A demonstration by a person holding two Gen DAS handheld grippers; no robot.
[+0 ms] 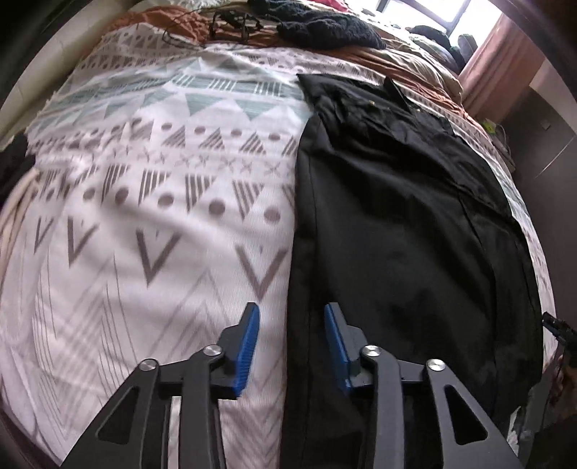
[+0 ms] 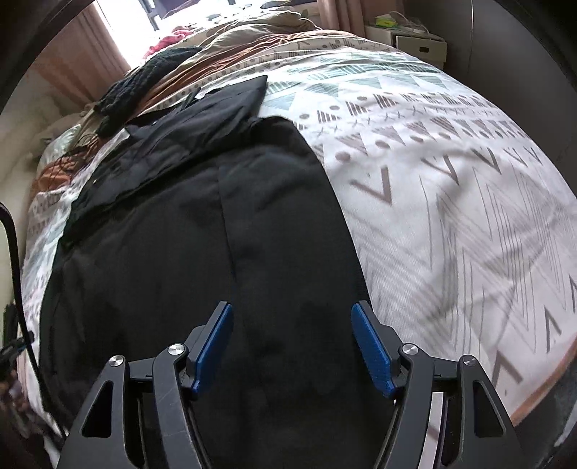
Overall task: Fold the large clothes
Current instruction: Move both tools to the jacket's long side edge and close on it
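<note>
The left gripper (image 1: 291,346) hangs with its jaws apart and empty above the long left edge of the black garment (image 1: 396,223), and the right gripper (image 2: 291,346), opened wider and also empty, hangs above the cloth near its right edge. To fold well, I think each should pinch only the top layer close to its edge and lift evenly. Both point steeply down; the garment lies lengthwise on the patterned bedcover (image 1: 144,202), running away toward the dark knitted item (image 1: 324,25).

Bed with patterned white cover (image 1: 144,202), black garment (image 1: 396,216) spread flat, dark knit (image 1: 324,25) beyond
</note>
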